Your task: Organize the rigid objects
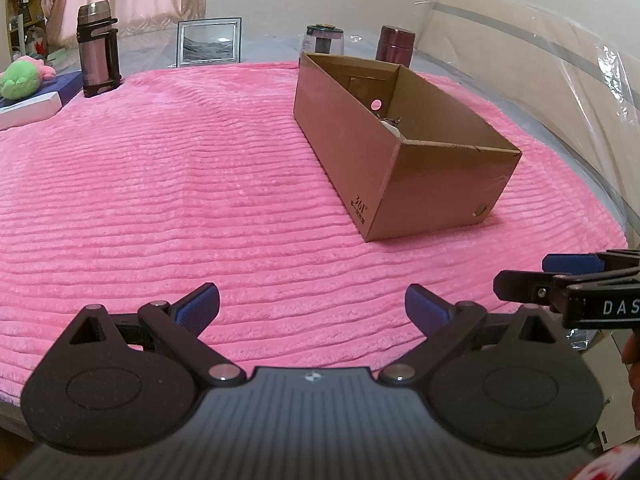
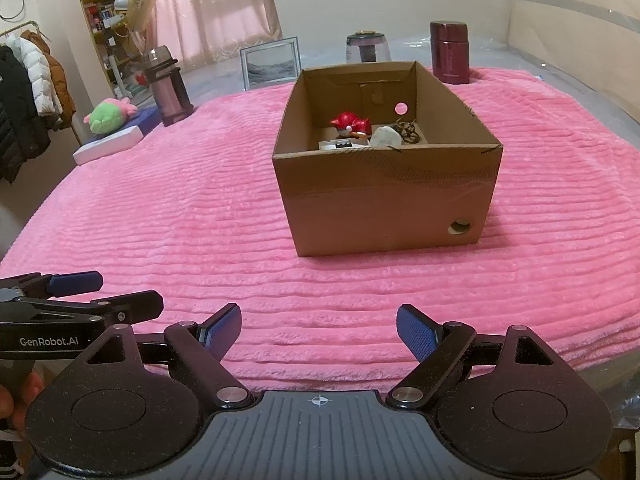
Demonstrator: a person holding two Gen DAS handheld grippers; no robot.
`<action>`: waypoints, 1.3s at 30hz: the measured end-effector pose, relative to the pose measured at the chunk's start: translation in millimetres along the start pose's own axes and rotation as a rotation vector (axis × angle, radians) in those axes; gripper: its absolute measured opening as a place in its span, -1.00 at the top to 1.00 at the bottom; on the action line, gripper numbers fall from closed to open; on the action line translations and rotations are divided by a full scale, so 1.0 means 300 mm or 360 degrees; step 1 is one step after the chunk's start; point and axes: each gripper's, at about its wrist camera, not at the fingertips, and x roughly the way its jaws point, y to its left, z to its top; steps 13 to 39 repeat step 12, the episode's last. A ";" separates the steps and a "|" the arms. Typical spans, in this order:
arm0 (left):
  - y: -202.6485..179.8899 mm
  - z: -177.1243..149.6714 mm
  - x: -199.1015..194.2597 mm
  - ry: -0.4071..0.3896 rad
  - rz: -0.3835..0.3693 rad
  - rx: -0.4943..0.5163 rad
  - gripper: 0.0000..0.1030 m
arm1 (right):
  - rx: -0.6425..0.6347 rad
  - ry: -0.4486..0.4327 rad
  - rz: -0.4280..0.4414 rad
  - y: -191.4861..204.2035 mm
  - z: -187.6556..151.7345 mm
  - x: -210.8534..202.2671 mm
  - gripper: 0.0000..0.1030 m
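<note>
**Ana:** Straight ahead of the right gripper (image 2: 319, 334), well apart from its tips, sits the cardboard box (image 2: 386, 196) on the pink blanket (image 2: 180, 208). Both blue pads are spread wide with nothing between them.

**Ben:** Same story on the left gripper (image 1: 312, 307): fingers parted, empty, hovering low over the blanket, just beside its partner. From its view the box lies ahead and to the right.

**Ana:** And the goods are already inside. Toward the far end of the box I can see a red figurine (image 2: 351, 124), a pale rounded piece (image 2: 386, 136), a dark wiry tangle (image 2: 408, 131) and something flat and white (image 2: 338, 145).

**Ben:** The blanket near both tools looks bare, so my guess is the sorting is close to done.

**Ana:** How would that box handle?

**Ben:** Light and stiff, I'd judge, but thin-walled; a hard pinch would crease it. Grip a top rim, ideally one tool on each long wall. The figurine looks hard and possibly brittle, best taken across its body.

**Ana:** Orientation?

**Ben:** Open side up. Its long axis runs directly away from the right tool, short end facing it; for the left tool, it angles away toward the upper left.

**Ana:** Beyond it stand a maroon flask (image 2: 449, 52), a glass jar (image 2: 367, 47), a picture frame (image 2: 271, 62) and a handled thermos (image 2: 166, 84).
</note>
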 end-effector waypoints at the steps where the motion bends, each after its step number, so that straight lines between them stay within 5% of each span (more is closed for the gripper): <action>1: -0.001 0.000 0.001 0.0001 0.0001 0.0001 -0.90 | -0.0001 -0.0001 0.0002 0.000 0.000 0.001 -0.59; 39: 0.009 0.005 0.004 -0.0024 -0.0015 -0.0007 -0.90 | -0.0002 0.0002 0.0002 0.006 0.004 0.000 -0.59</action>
